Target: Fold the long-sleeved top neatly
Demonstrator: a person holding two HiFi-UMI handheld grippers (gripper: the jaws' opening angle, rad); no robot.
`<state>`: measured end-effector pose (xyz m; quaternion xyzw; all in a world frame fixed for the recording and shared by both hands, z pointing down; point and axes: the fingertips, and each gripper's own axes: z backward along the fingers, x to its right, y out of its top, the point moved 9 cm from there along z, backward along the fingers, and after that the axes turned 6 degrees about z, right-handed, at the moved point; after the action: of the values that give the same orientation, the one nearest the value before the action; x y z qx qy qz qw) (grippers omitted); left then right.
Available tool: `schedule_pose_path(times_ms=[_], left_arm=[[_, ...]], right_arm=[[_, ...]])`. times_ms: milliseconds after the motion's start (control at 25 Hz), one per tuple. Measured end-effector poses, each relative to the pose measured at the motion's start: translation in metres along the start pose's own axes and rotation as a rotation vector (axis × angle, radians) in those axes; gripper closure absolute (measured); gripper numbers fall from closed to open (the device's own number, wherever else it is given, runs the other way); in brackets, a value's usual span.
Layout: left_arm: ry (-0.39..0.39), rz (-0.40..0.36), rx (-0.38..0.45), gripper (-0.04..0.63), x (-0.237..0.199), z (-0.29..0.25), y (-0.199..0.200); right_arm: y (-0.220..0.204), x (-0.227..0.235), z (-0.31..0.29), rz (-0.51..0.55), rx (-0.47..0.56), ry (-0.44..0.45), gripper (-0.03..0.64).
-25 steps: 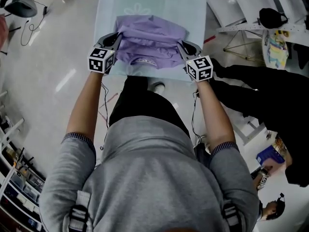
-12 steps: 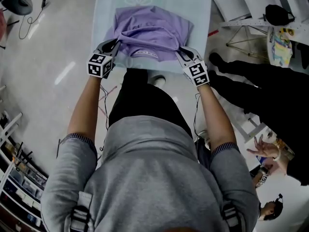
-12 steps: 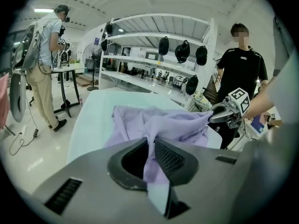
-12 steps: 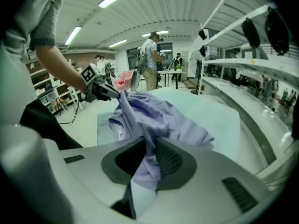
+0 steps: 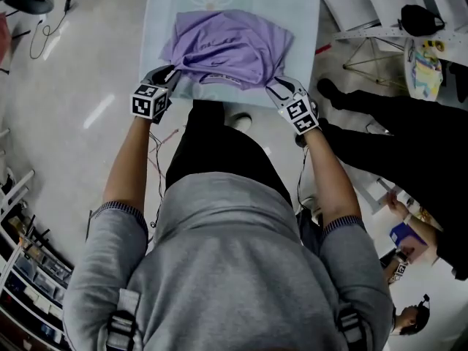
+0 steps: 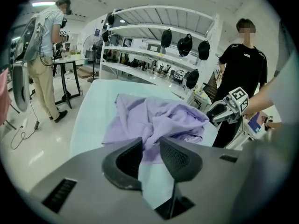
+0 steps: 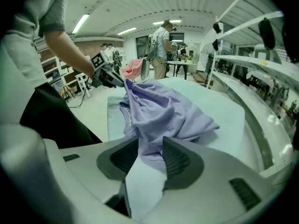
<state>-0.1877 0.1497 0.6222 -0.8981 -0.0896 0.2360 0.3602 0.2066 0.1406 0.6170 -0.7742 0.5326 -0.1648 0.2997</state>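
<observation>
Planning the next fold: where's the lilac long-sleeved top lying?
Head view: the lilac long-sleeved top lies bunched on the pale blue table, centred by its near edge.

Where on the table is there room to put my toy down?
The far end of the table, beyond the purple top, is bare. Narrow bare strips run beside its left and right sides. The near edge is crowded: the left gripper and right gripper, jaws just opening, each straddle its cloth.

One top (image 5: 227,46), two hand-held grippers (image 5: 168,73) (image 5: 277,85)
</observation>
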Motion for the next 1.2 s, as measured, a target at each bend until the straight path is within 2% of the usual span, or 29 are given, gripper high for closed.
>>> schedule_pose_path(times_ms=[80,200,320,640,920,1040,1080,1120,1200], left_arm=[[-0.017,0.019,-0.002,0.408,0.0,0.006,0.001],[-0.014,0.044,0.02,0.386,0.001,0.02,0.006],[0.007,0.036,0.052,0.377,0.005,0.028,0.02],[0.051,-0.12,0.017,0.373,0.032,-0.007,0.037],[0.04,-0.182,-0.064,0.365,0.045,-0.041,0.034],[0.058,-0.24,-0.123,0.365,0.046,-0.05,0.025],[0.069,-0.262,-0.139,0.375,0.044,-0.053,0.022],[0.083,-0.28,-0.148,0.419,0.042,-0.055,0.02],[0.106,-0.289,-0.149,0.516,0.038,-0.054,0.019]], right_arm=[[0.005,0.004,0.007,-0.054,0.03,-0.012,0.432],[0.016,0.013,0.013,-0.123,0.07,-0.048,0.425],[0.027,0.02,0.014,-0.179,0.089,-0.082,0.42],[0.06,0.021,-0.019,-0.246,0.061,-0.153,0.417],[0.065,0.022,-0.049,-0.277,-0.024,-0.174,0.413],[0.06,0.018,-0.057,-0.3,-0.088,-0.158,0.408],[0.058,0.017,-0.06,-0.304,-0.116,-0.15,0.408],[0.056,0.017,-0.064,-0.302,-0.141,-0.149,0.416],[0.053,0.017,-0.067,-0.285,-0.179,-0.166,0.503]])
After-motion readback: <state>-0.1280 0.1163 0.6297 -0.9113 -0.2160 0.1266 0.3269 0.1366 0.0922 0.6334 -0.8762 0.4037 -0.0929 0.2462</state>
